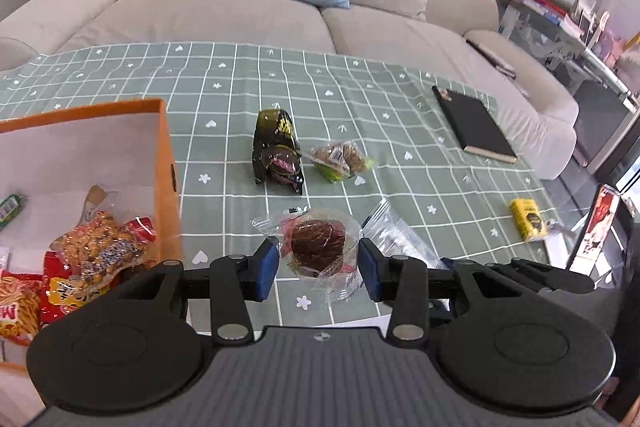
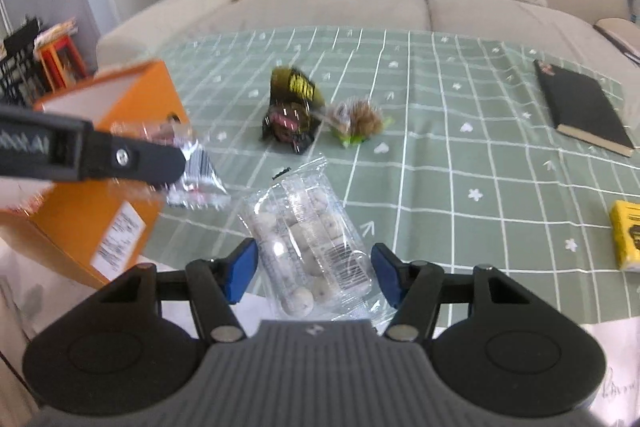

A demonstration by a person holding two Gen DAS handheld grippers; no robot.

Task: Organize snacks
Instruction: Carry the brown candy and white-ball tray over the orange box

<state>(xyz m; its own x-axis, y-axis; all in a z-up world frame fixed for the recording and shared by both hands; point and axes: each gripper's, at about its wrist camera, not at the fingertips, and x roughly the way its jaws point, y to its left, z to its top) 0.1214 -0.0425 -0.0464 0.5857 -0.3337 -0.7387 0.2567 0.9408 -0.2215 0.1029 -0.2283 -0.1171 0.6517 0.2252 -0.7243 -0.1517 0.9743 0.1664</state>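
My left gripper (image 1: 319, 265) is shut on a clear-wrapped dark brown snack (image 1: 318, 243), held above the green checked tablecloth (image 1: 400, 115) beside the orange box (image 1: 166, 163). In the right wrist view the left gripper (image 2: 176, 163) holds that wrapper (image 2: 196, 171) next to the orange box (image 2: 120, 195). My right gripper (image 2: 314, 269) is open around a clear pack of pale round snacks (image 2: 312, 235) lying on the cloth. A black-and-yellow packet (image 1: 278, 151) (image 2: 292, 103) and a green-wrapped brown snack (image 1: 340, 159) (image 2: 358, 121) lie further back.
The orange box holds several red and yellow snack bags (image 1: 80, 259). A black notebook (image 1: 474, 125) (image 2: 582, 107) lies at the right. A yellow packet (image 1: 528, 219) (image 2: 628, 235) sits near the right edge. A beige sofa (image 1: 260, 15) with cushions stands behind the table.
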